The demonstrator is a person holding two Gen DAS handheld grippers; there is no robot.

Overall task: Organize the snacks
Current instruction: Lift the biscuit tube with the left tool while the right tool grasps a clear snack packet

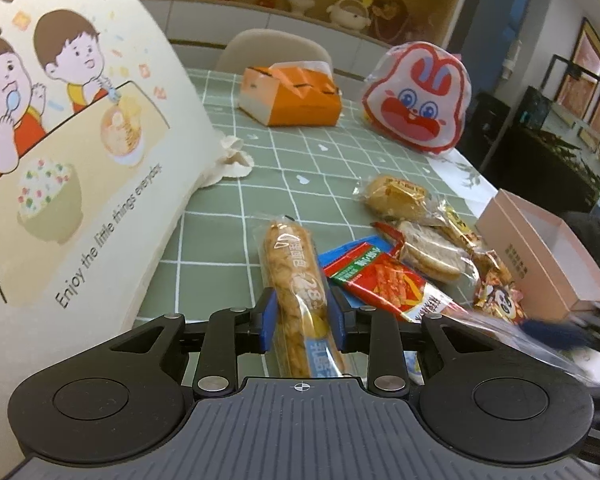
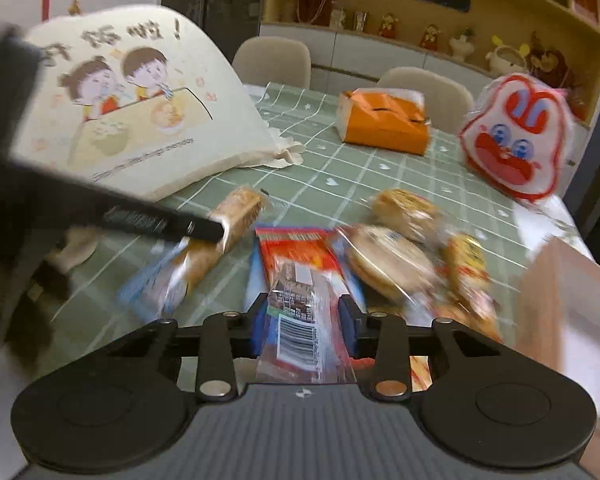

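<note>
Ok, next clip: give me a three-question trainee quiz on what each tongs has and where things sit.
1. True or false: the left tongs is closed on the long bread stick packet.
2. What lies between the fingers of the right tongs?
A. red snack packet
B. orange box
C. rabbit-face bag
3. Fill in: the cartoon cloth bag stands on the ____ side of the left wrist view.

Key: 1 true; 2 A; 3 left.
</note>
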